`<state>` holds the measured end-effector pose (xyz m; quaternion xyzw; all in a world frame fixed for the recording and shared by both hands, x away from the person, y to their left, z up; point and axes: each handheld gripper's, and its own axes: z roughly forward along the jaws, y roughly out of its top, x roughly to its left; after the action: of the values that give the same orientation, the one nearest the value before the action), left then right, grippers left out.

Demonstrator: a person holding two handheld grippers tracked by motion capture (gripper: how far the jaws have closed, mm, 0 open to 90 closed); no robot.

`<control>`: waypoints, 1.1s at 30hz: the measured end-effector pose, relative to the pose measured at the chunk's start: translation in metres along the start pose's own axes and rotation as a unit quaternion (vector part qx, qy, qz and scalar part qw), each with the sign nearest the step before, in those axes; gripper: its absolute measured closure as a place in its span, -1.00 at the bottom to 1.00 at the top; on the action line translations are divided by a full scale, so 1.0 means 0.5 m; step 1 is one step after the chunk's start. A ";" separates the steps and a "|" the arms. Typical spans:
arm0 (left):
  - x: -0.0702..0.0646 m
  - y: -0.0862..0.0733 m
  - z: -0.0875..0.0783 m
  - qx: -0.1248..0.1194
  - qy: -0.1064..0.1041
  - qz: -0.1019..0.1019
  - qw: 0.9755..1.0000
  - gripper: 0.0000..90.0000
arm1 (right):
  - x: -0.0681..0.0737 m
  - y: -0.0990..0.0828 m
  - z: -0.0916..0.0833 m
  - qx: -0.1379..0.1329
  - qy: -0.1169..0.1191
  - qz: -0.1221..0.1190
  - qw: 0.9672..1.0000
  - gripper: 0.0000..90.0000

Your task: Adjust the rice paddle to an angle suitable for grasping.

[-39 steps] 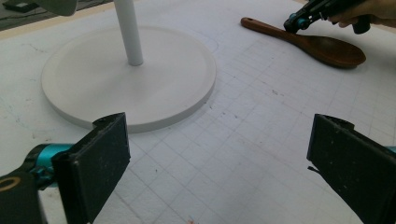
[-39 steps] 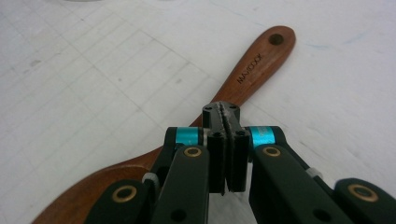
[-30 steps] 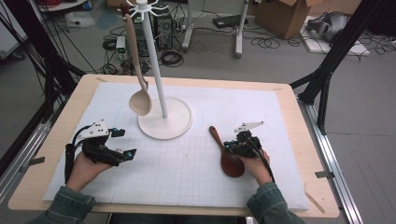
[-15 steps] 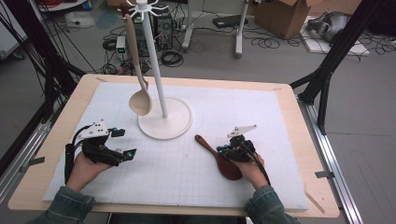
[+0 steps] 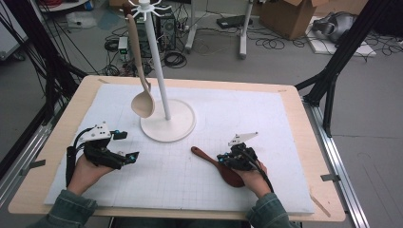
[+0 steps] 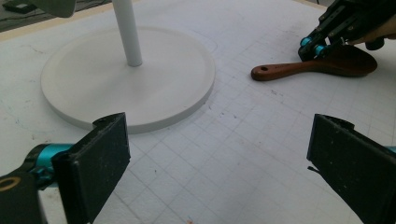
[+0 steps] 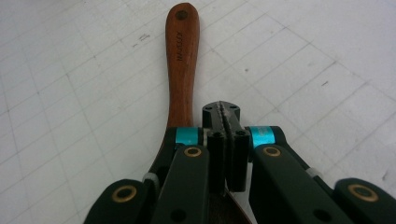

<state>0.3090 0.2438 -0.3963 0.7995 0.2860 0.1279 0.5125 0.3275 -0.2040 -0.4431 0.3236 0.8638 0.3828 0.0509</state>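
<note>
Right gripper (image 5: 227,160): jaws pinched on dark wooden spoon (image 5: 216,164) at bowel edge, spoon flat on mat (image 5: 285,142) right of stand (image 5: 167,121). Left gripper (image 5: 124,145): jaws wide, empty. Judgement: grip thin; lift slowly, keep handle hole clear for hook (image 5: 142,6).

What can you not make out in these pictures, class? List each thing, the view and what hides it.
- Dark wooden spoon: high view, right gripper and hand cover part of its bowl.
- Spoon's bowl: right gripper view, black jaws hide it.
- Pale hanging spoon: left gripper view, top edge cuts it off.
- White stand: its hooks, same edge.
</note>
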 end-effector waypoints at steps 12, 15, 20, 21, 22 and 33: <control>-0.001 0.000 0.001 0.001 0.000 0.000 1.000 -0.86 | 0.016 -0.015 -0.008 -0.004 0.006 0.001 1.000 0.99; -0.001 -0.001 0.003 0.001 -0.001 0.000 1.000 -0.86 | 0.019 -0.019 -0.010 -0.005 0.007 0.000 1.000 0.99; -0.001 0.000 0.003 0.002 -0.002 0.002 1.000 -0.86 | 0.021 -0.021 -0.011 -0.005 0.008 0.001 1.000 0.99; -0.001 0.000 0.003 0.002 0.000 0.002 1.000 -0.86 | 0.021 -0.021 -0.011 -0.005 0.009 0.002 1.000 0.99; -0.002 0.000 0.003 0.002 -0.001 0.001 1.000 -0.86 | 0.022 -0.021 -0.012 -0.004 0.009 0.003 1.000 0.99; 0.001 -0.001 0.003 0.002 -0.003 0.001 1.000 -0.86 | 0.018 -0.017 -0.039 -0.041 0.001 0.009 0.999 0.57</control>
<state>0.3098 0.2430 -0.3974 0.8013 0.2839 0.1258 0.5113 0.3096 -0.2149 -0.4338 0.3291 0.8443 0.4186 0.0598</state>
